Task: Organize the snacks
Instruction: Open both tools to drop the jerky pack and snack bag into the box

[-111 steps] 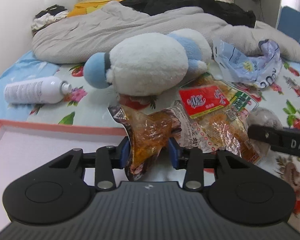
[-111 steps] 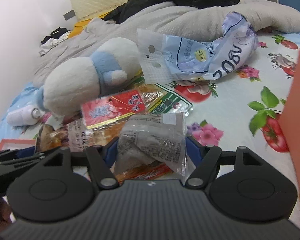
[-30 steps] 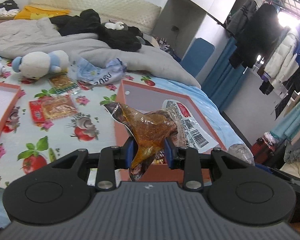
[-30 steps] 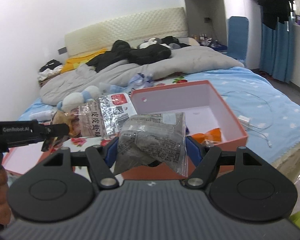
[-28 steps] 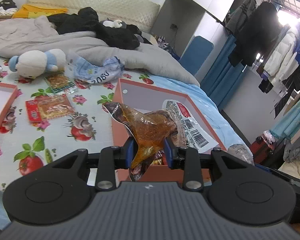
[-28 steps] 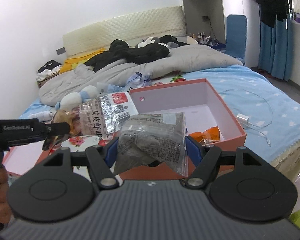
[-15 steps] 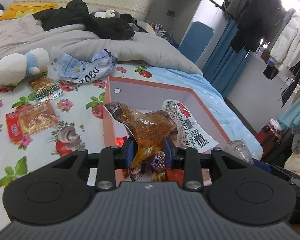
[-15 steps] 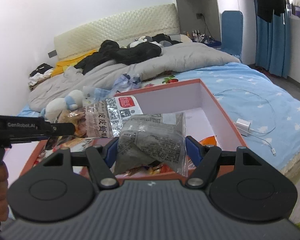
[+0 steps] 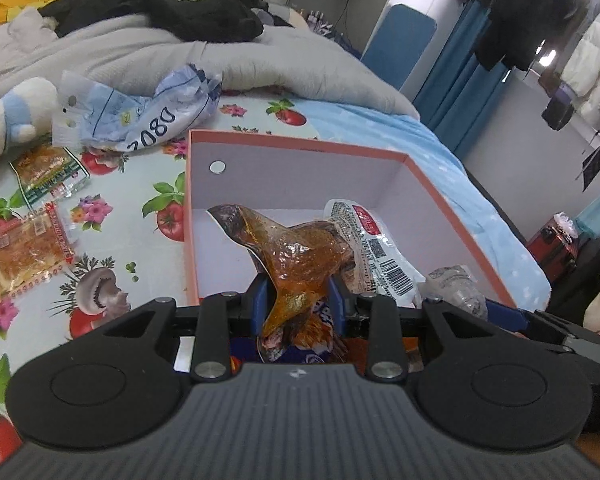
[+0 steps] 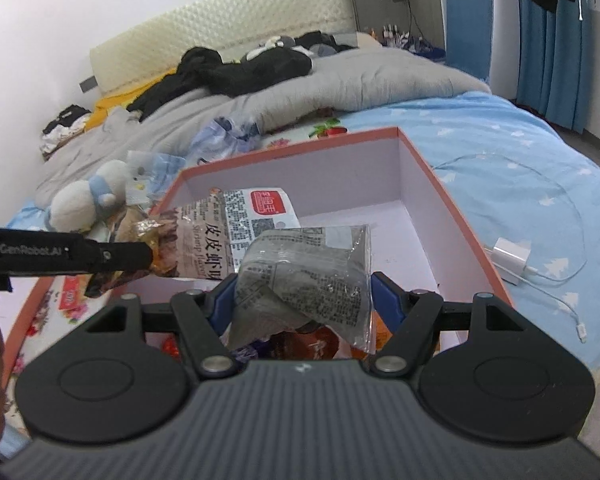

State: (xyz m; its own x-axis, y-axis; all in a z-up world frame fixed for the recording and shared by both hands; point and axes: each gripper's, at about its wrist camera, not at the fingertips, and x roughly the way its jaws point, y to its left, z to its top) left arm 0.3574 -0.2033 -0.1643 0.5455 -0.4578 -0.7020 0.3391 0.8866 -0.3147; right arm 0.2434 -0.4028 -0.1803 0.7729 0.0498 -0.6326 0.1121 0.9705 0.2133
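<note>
Showing only rightward, a white charger (image 10: pixel 510 258) beside box (image 10: pixel 456 216).

A: Bearing surface?

B: A bed (image 9: pixel 112 208) with a fruit-and-flower sheet. On it, at centre, stands an open pink box (image 9: pixel 300 148).

A: Lying loose on the sheet?

B: At 9 o'clock of the box, two orange snack packets (image 9: pixel 24 252); at 10 o'clock, a crumpled blue-white bag (image 9: pixel 148 108) and a plush toy (image 9: pixel 4 120). A grey duvet (image 9: pixel 140 52) at 12. At 3 o'clock, a white charger and cable (image 10: pixel 512 258).
</note>
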